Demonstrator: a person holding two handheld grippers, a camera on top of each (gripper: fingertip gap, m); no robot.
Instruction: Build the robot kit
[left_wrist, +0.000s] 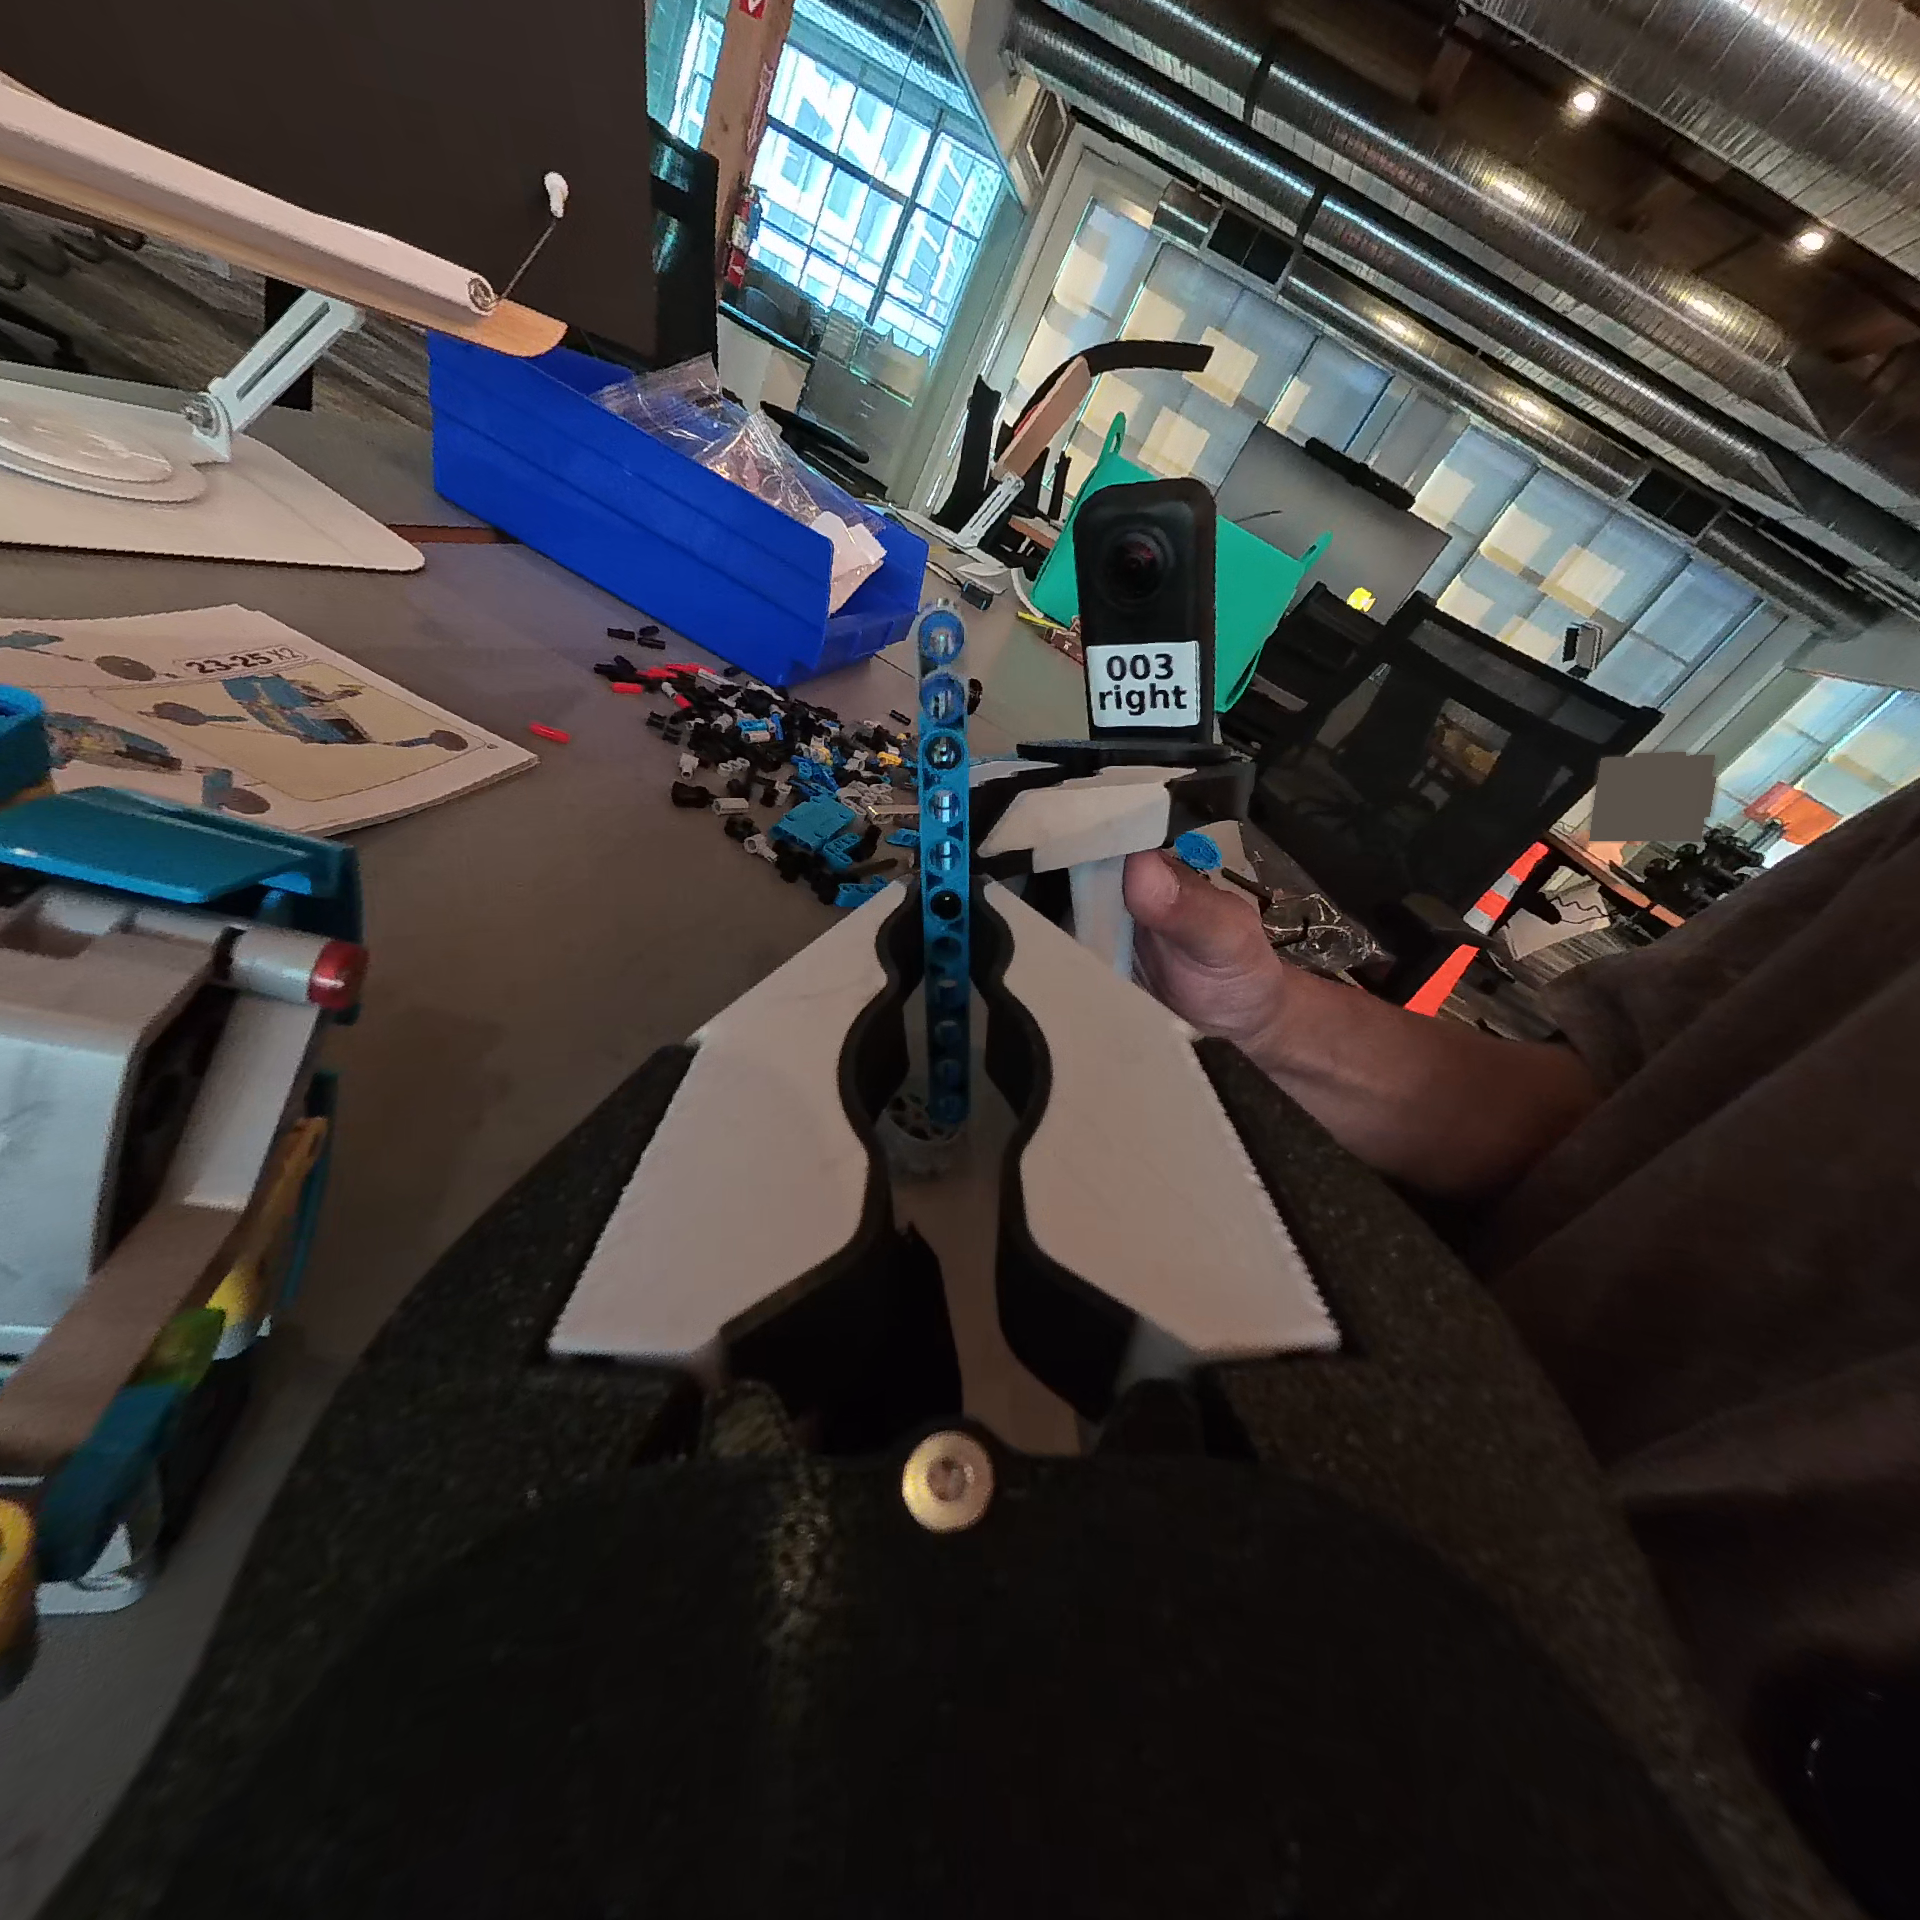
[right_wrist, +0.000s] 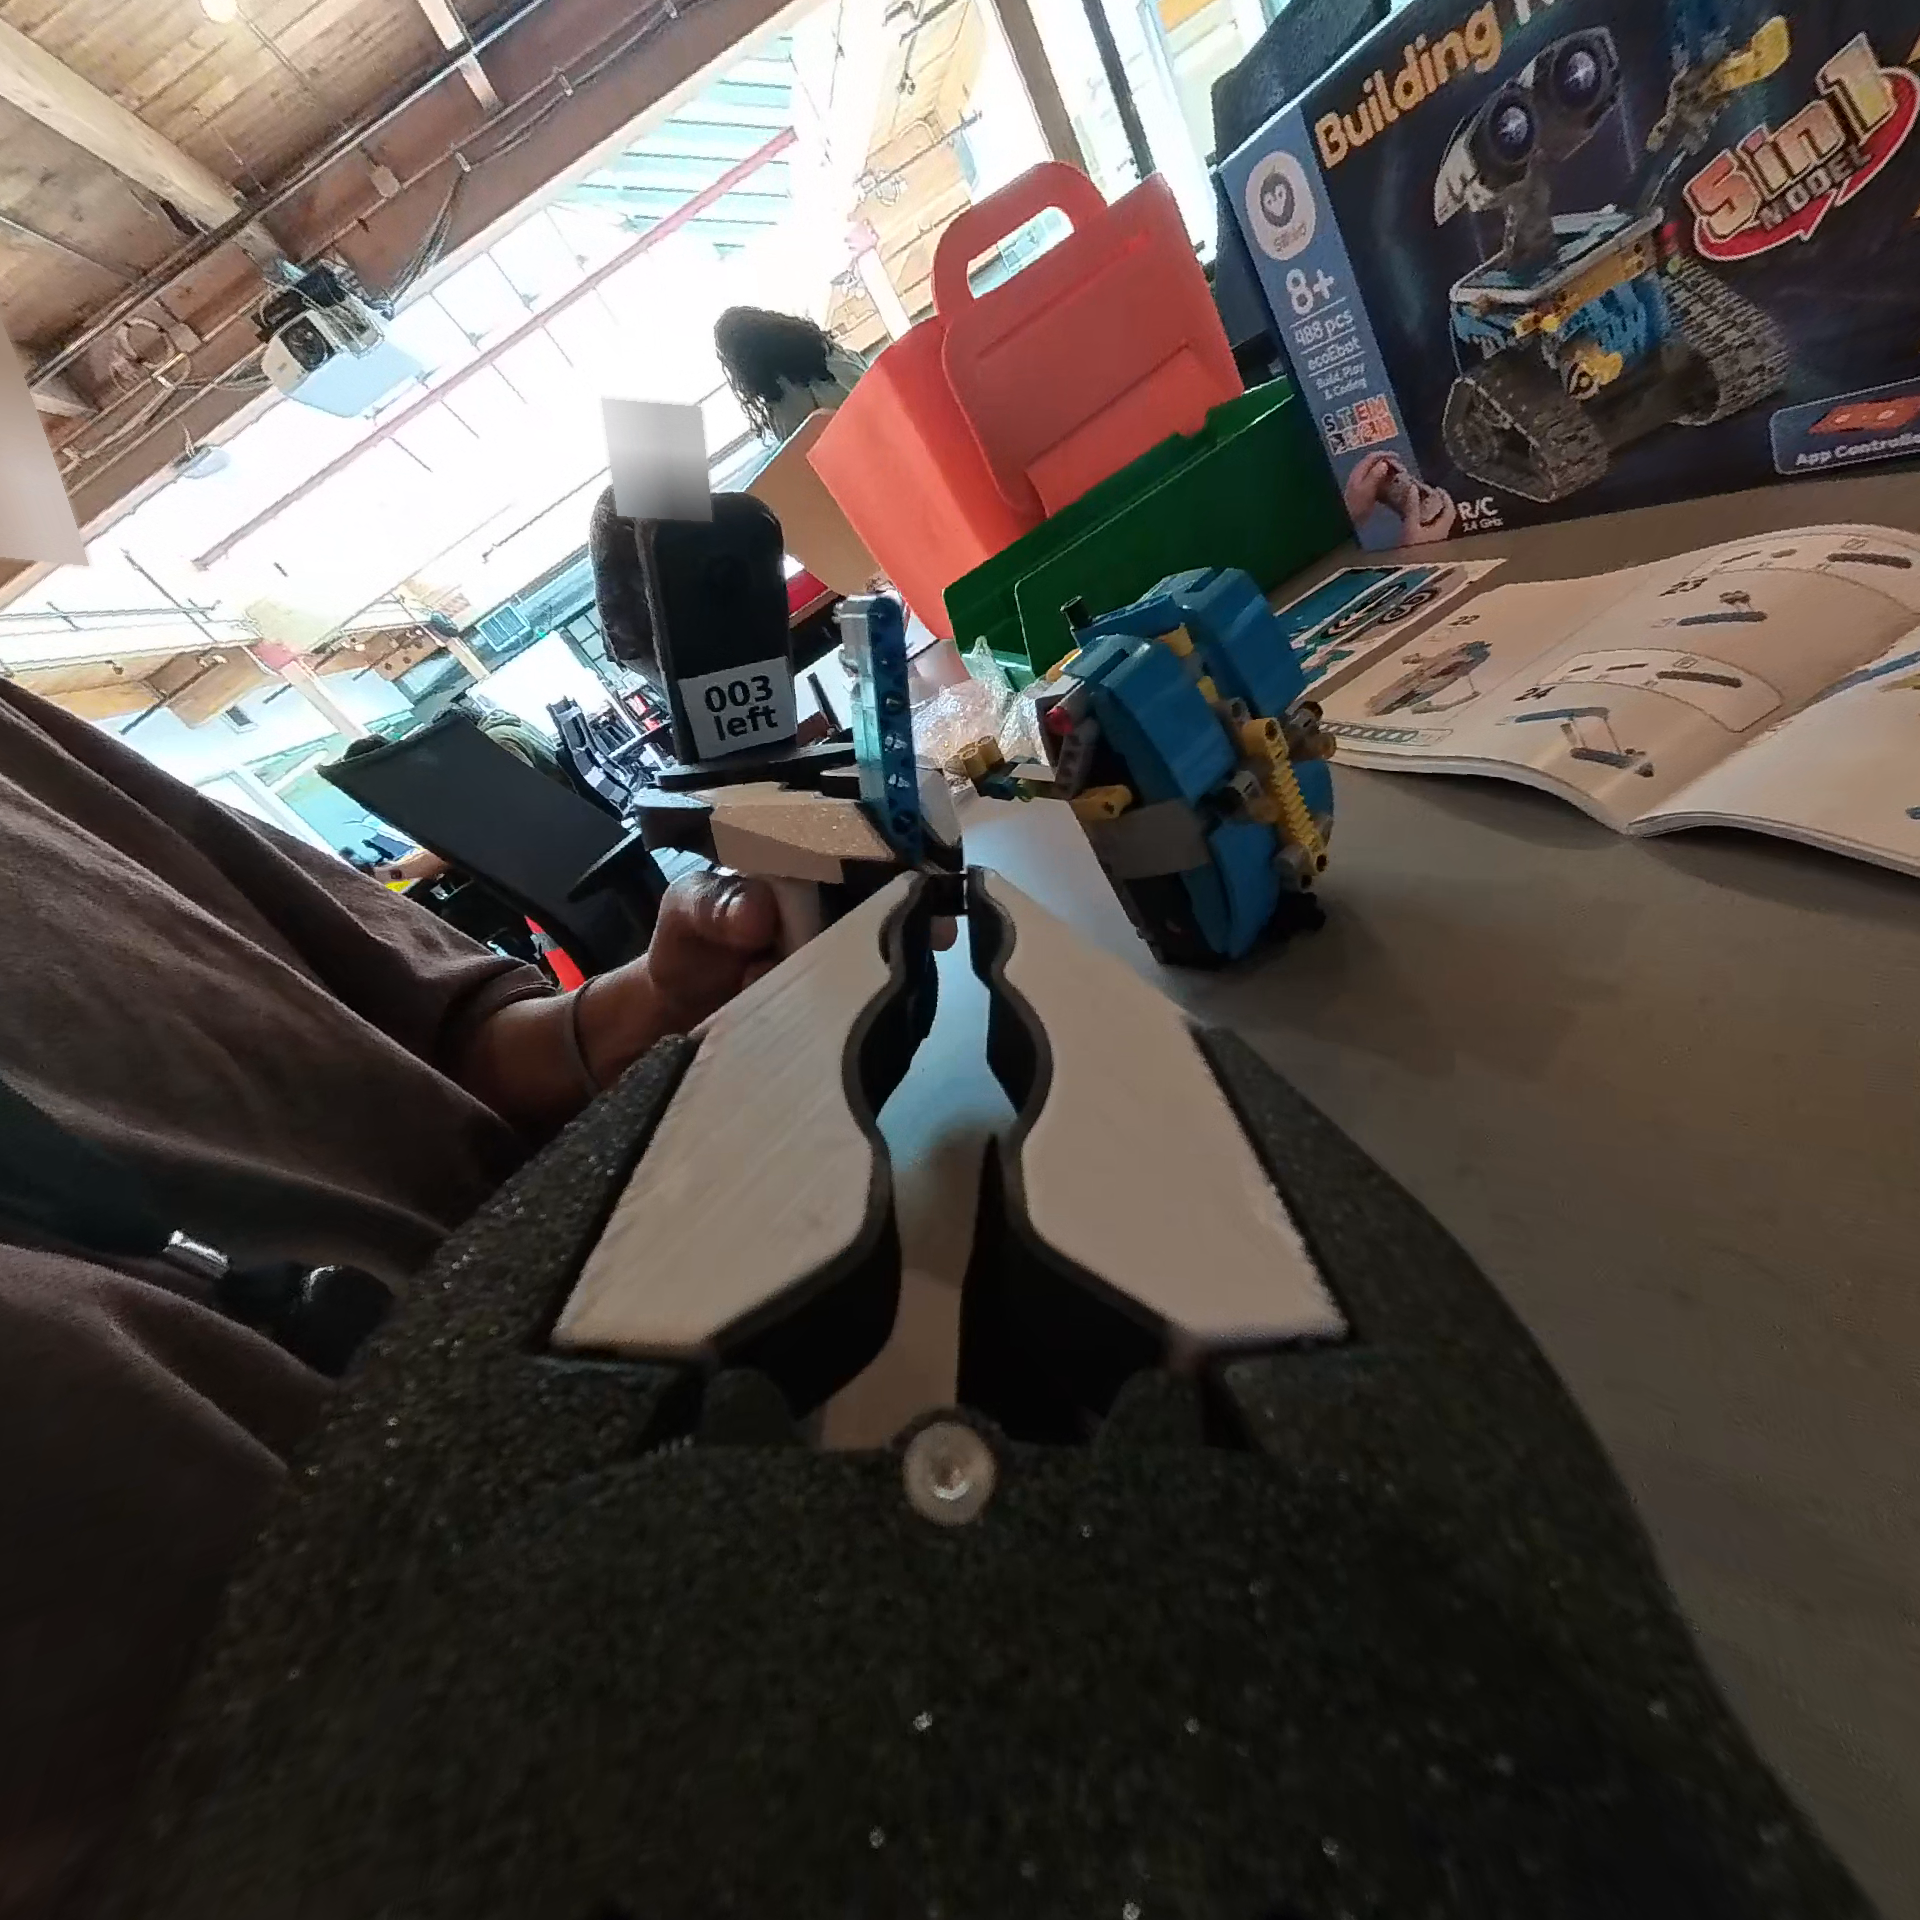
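Grey table (left_wrist: 540, 997) strewn with small bricks (left_wrist: 774, 764), left gripper (left_wrist: 943, 914) pinching blue beam (left_wrist: 943, 790), right gripper (right_wrist: 948, 891) nipping small dark piece, open-plan office behind.

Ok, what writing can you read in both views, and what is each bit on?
I cannot quote wording; this is what bears it.
Right sticker, white, on the black camera over the right claw: clear print.
Left sticker, white, on the camera over the left claw: clear print.
Toy box, dark blue: large lettering, numbers, logos.
Instruction booklet, open: step numbers.
Red sign, far back: too small to read.
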